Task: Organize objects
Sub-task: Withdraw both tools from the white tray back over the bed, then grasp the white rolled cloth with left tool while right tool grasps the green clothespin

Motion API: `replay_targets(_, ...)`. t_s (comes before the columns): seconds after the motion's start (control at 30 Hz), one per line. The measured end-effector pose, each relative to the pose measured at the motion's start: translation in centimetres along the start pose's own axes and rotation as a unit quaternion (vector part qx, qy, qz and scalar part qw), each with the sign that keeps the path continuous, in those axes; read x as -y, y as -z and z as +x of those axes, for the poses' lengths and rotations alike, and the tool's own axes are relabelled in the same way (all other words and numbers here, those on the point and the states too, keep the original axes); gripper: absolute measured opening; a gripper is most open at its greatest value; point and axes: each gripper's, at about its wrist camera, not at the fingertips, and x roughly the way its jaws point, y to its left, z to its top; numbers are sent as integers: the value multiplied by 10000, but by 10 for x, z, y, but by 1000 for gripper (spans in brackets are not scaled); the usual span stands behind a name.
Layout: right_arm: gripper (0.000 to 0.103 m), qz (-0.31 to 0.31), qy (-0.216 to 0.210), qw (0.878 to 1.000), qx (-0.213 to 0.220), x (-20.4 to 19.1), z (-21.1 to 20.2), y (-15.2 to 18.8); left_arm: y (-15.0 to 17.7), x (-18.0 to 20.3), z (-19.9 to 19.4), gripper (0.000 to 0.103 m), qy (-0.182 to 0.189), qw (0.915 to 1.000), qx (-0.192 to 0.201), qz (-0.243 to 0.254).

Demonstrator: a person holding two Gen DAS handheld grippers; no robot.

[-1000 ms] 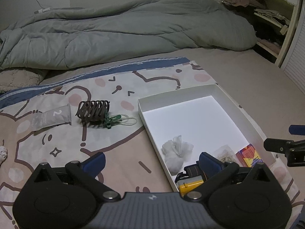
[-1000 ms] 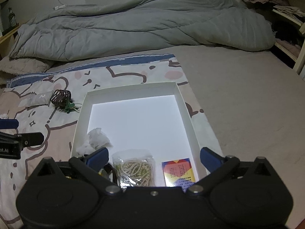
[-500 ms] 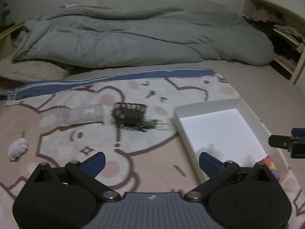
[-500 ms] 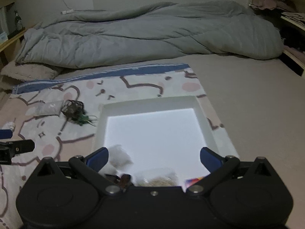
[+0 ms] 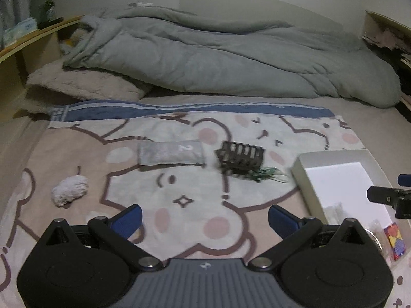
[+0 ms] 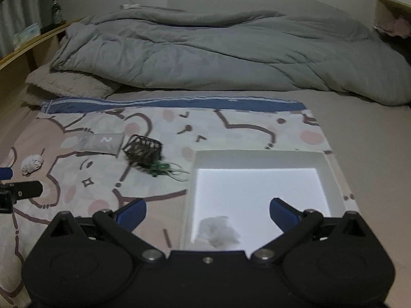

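A white box [image 6: 334, 179] lies on the patterned blanket at the right; its rim also shows in the left wrist view [image 5: 331, 155]. A crumpled white wad [image 6: 219, 231] lies inside it, and a coloured card pack [image 5: 394, 240] shows at its near end. On the blanket lie a dark folding rack [image 5: 241, 156] [image 6: 143, 148], a green clip [image 5: 264, 175] [image 6: 160, 169], a grey pouch marked 2 [image 5: 170, 152] [image 6: 101, 142] and a white fluffy ball [image 5: 69, 190] [image 6: 32, 164]. My left gripper [image 5: 205, 218] is open and empty above the blanket. My right gripper [image 6: 208, 210] is open and empty over the box's near left corner.
A rumpled grey duvet [image 5: 231, 59] and a beige pillow [image 5: 84, 84] lie across the back of the bed. A wooden shelf with a bottle [image 5: 50, 7] runs along the left. The patterned blanket [image 5: 192, 205] covers the near bed.
Both grippers have pulled back and swung left. The box has slid to the right of the left wrist view, and the fluffy ball has come into view.
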Motion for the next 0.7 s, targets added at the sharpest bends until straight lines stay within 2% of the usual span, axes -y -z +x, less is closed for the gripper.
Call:
replay_targets(0.5, 103, -279, -298, 9991, 67, -55, 24, -15, 1, -55, 8, 103, -438, 9984, 79, -336)
replay_targets(0.7, 103, -378, -283, 9978, 466, -61, 37, -23, -1, -79, 23, 103, -759, 9954, 228, -537)
